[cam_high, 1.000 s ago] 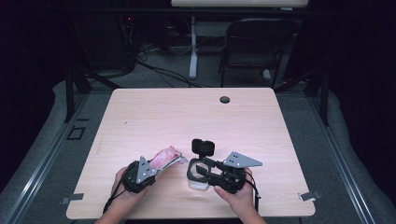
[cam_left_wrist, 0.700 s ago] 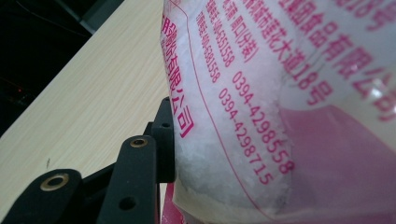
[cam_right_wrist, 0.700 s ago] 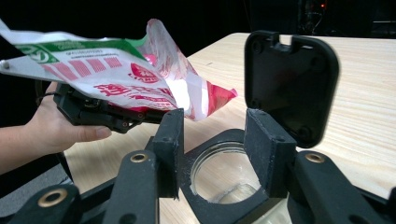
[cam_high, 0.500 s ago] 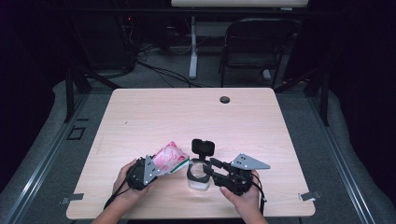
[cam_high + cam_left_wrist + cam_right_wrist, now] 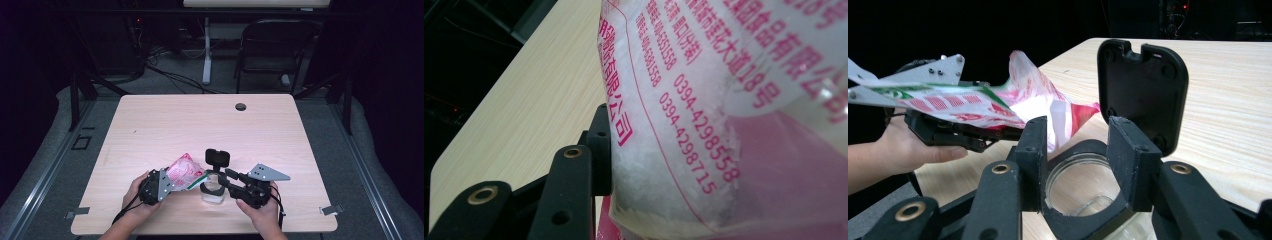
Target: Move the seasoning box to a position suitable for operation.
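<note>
At the near edge of the bench point(image 5: 150, 125), a person's left tool point(image 5: 156, 186) grips a pink-printed bag point(image 5: 184, 171) of white granules and holds it tilted, its long axis slanting down to the right toward a clear glass jar point(image 5: 214, 192). The jar stands upright on the bench just to the right of the bag, its black hinged lid point(image 5: 217, 158) flipped up on the far side. The right tool point(image 5: 223, 180) is clamped around the jar's rim; in the right gripper view its two jaws close on the black collar point(image 5: 1083, 227) of the open mouth. In that view the bag's torn corner point(image 5: 1083, 111) hangs just above and to the left of the mouth, not yet over its middle. The pour likely depends on this gap: the left tool is nearer the bag's mouth and would need to carry the corner a little rightward over the jar.
</note>
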Motion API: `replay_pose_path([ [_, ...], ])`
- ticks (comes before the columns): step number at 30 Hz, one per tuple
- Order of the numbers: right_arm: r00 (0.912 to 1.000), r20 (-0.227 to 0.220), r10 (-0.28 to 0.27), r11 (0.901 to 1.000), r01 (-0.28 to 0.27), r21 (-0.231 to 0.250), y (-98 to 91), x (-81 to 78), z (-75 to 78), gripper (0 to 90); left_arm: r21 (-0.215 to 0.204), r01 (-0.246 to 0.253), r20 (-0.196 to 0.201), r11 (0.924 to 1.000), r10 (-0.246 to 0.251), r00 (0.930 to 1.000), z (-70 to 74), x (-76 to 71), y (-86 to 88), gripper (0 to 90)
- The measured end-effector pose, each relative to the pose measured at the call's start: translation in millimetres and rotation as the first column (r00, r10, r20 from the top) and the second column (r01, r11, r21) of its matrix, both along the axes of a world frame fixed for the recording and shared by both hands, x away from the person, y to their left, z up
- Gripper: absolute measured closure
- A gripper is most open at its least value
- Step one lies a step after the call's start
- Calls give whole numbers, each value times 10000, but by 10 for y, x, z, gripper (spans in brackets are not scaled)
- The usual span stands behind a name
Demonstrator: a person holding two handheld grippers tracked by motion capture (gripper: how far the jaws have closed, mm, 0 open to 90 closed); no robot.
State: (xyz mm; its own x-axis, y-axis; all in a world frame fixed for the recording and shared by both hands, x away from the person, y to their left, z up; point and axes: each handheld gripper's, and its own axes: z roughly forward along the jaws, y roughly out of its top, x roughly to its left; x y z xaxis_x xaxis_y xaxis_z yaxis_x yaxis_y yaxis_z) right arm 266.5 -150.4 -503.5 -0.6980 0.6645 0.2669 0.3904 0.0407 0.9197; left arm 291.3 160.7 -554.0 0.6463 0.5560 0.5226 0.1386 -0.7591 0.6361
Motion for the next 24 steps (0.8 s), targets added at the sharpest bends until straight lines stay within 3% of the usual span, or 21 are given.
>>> replay_pose_path([
  [12,9995,112,294,9996,-293,-33,65,-15,86,626,252,-14,145,9997,10,9999,6,-31,-4,619],
  [16,9981,33,620,9973,-621,403,84,-1,161,620,326,0,193,9995,-7,9998,-5,-44,-16,619],
  [19,9973,42,728,9973,-728,99,122,7,210,617,403,38,284,9992,-50,9996,-3,-46,-21,619],
  [24,9977,43,676,9973,-677,277,145,15,215,618,400,-6,286,9992,-5,9996,-6,-59,-19,619],
])
